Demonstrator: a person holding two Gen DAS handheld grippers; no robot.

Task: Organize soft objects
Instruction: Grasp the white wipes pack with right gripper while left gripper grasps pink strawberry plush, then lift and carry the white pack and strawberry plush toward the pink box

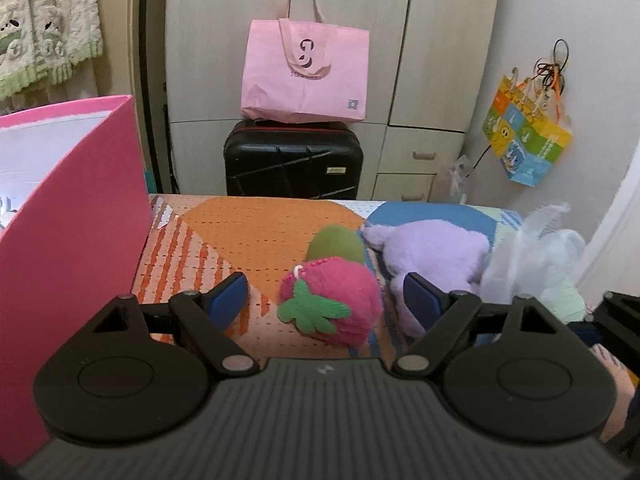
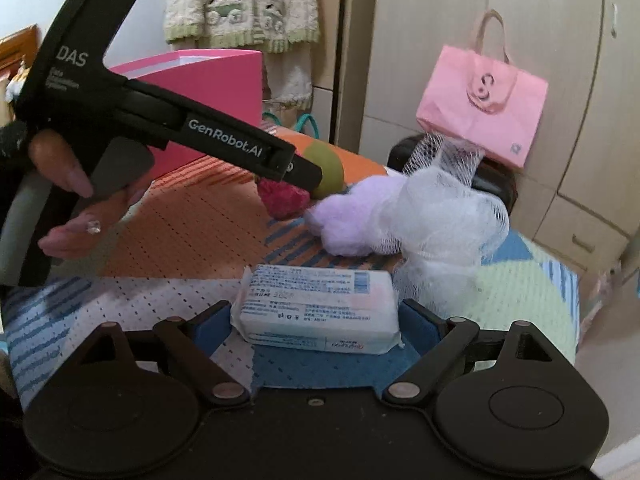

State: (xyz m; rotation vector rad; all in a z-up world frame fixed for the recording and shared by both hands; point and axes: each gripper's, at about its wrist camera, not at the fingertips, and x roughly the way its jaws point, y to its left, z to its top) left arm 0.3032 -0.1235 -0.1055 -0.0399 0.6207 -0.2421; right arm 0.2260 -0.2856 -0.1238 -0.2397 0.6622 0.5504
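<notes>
My left gripper (image 1: 326, 294) is open, its jaws wide on either side of a pink plush strawberry (image 1: 332, 300) with a green felt leaf, lying on the patterned mat (image 1: 248, 228). A green plush ball (image 1: 338, 244) sits just behind it, a lilac plush toy (image 1: 432, 252) to its right, and a white mesh bath puff (image 1: 532, 252) further right. My right gripper (image 2: 316, 320) is open around a white pack of tissues (image 2: 316, 308) lying on the mat. The lilac plush (image 2: 348, 220), puff (image 2: 440, 216), strawberry (image 2: 284, 198) and green ball (image 2: 326, 164) lie beyond. The left gripper's body crosses the upper left there.
A tall pink box (image 1: 72, 240) stands at the mat's left edge; it also shows in the right wrist view (image 2: 216, 80). Behind the mat are a black suitcase (image 1: 294, 160) with a pink tote bag (image 1: 306, 68) on top, wardrobe doors and a hanging colourful bag (image 1: 528, 136).
</notes>
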